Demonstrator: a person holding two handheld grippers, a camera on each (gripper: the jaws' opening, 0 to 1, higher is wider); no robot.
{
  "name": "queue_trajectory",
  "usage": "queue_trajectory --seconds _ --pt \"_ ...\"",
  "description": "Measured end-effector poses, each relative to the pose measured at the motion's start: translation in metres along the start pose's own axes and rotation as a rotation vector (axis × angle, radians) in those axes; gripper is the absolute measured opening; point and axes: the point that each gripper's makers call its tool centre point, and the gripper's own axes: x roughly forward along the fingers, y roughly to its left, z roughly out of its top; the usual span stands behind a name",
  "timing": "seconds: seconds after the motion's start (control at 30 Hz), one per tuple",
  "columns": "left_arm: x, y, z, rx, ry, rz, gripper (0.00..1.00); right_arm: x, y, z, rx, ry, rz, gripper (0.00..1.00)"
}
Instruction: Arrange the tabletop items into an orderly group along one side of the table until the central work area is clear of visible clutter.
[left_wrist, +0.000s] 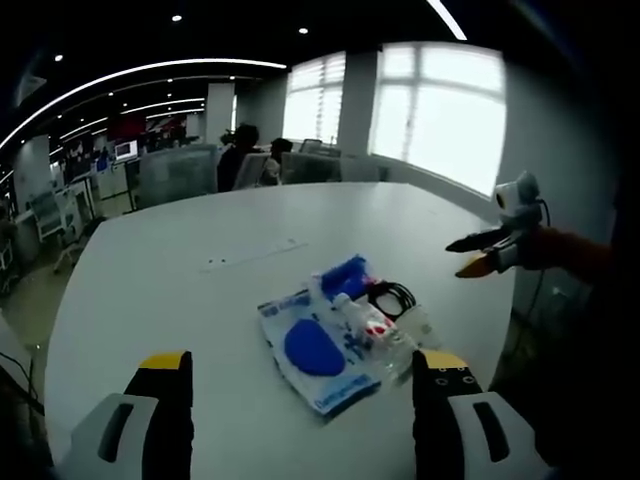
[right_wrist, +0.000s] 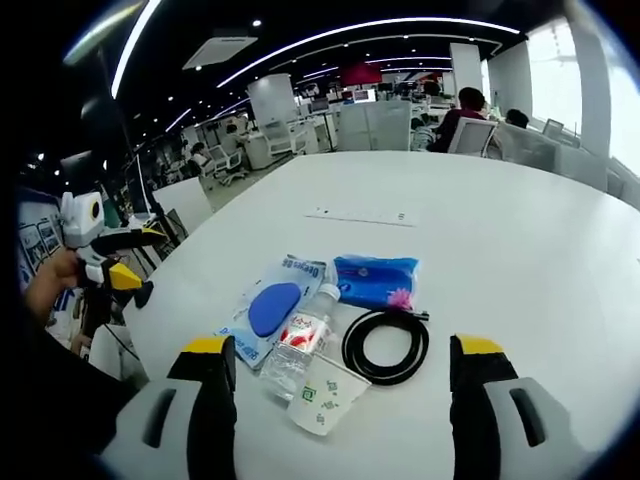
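White counter (right_wrist: 520, 250) carries a bottle (right_wrist: 298, 340), paper cup (right_wrist: 325, 398), black cable coil (right_wrist: 386, 346) and blue packets (right_wrist: 376, 281) grouped together. Left gripper (left_wrist: 300, 385) and right gripper (right_wrist: 340, 375): fingers wide apart, holding nothing.

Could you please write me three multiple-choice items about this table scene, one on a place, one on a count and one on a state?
1. Where does the black cable coil lie?
A. beside the water bottle
B. on the floor
C. on a chair

2. How many water bottles are on the table?
A. one
B. three
C. five

3. How is the paper cup placed?
A. on its side
B. upright
C. stacked on the bottle

Answers: 1 A, the coil sits right by the bottle on the tabletop. 2 A, a single clear bottle shows. 3 A, the cup's side rests on the table.
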Motion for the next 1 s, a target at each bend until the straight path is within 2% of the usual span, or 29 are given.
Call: queue_trajectory --seconds 0.27,0.57,0.7,0.97,1.0 --pt "0.012 -0.008 -0.006 -0.001 0.025 -0.040 0.86 0.009 0.004 0.004 -0.017 0.015 0.017 0.82" --pt "0.030 -0.034 -0.005 0.038 0.045 -0.115 0.82 0.025 0.007 0.011 -0.006 0.027 0.048 0.74" --pt "0.038 -0.045 -0.004 0.035 0.046 -0.147 0.81 0.031 0.007 0.013 0.004 0.038 0.055 0.70" --pt "0.050 -0.061 -0.008 0.005 0.057 -0.174 0.75 0.043 -0.002 0.018 0.038 0.050 0.038 0.69" --pt "0.051 -0.068 -0.009 0.016 0.058 -0.197 0.75 0.045 -0.001 0.018 0.050 0.053 0.042 0.67"
